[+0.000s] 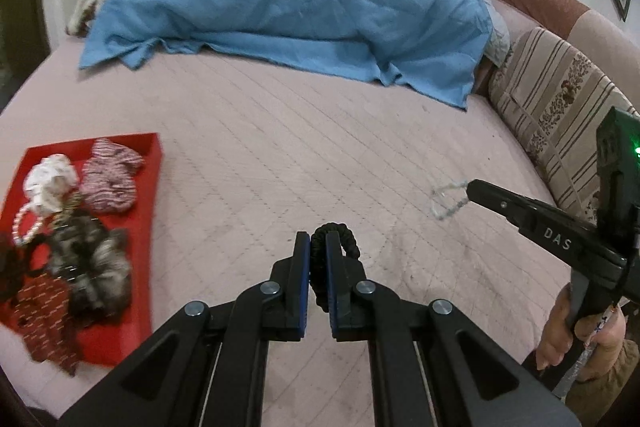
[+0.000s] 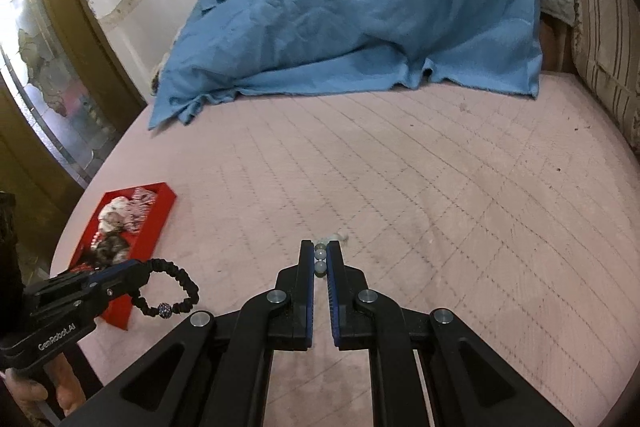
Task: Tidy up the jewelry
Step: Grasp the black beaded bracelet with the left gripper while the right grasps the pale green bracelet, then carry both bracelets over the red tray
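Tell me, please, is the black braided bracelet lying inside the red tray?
No, the black braided bracelet hangs from the shut left gripper, outside the red tray.

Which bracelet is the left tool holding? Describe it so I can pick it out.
On the pink quilted bed, just right of the red tray, the left tool is shut on a black braided bracelet. It hangs as a loop with one sparkly bead, unlike the pale beaded bracelet in the right tool.
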`<state>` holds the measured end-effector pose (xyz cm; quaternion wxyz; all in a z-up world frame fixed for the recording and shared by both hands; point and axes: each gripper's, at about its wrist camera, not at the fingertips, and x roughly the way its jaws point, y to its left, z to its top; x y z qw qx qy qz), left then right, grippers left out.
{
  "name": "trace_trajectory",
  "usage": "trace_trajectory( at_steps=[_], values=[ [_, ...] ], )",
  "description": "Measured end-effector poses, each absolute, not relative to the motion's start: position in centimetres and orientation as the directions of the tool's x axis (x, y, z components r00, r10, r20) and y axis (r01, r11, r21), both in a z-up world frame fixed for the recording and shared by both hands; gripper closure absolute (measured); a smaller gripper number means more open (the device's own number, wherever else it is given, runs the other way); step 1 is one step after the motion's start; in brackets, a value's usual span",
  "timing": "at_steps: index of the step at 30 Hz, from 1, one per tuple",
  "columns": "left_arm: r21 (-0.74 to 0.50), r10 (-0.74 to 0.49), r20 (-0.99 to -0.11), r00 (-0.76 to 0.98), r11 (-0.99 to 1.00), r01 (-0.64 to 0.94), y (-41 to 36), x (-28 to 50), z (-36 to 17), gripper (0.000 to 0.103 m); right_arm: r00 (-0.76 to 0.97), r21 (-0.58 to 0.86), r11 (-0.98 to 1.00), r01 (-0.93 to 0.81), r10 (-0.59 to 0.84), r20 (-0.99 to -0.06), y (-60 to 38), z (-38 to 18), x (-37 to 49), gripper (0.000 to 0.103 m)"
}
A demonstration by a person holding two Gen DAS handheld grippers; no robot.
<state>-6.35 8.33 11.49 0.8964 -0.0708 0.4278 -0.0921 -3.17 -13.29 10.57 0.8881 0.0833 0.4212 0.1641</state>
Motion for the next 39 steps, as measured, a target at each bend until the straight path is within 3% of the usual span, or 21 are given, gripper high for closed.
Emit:
trace_trajectory(
  at_steps=[15, 39],
  values=[
    [-0.095, -0.048, -0.712, 0.7, 0.995, -0.028, 13.9, -11.3, 14.8, 0.096, 0.596, 0.242, 0.909, -0.339, 0.407, -0.692, -7.3, 15.1, -7.6, 0.096],
    [-0.115, 0.056, -0.689, 0.723, 0.976, -0.186, 25.5, -9.6, 13.7, 0.096, 0.495, 0.193, 0.843, -0.503, 0.464, -0.735, 6.4, 16.4, -7.1, 0.096]
  ],
)
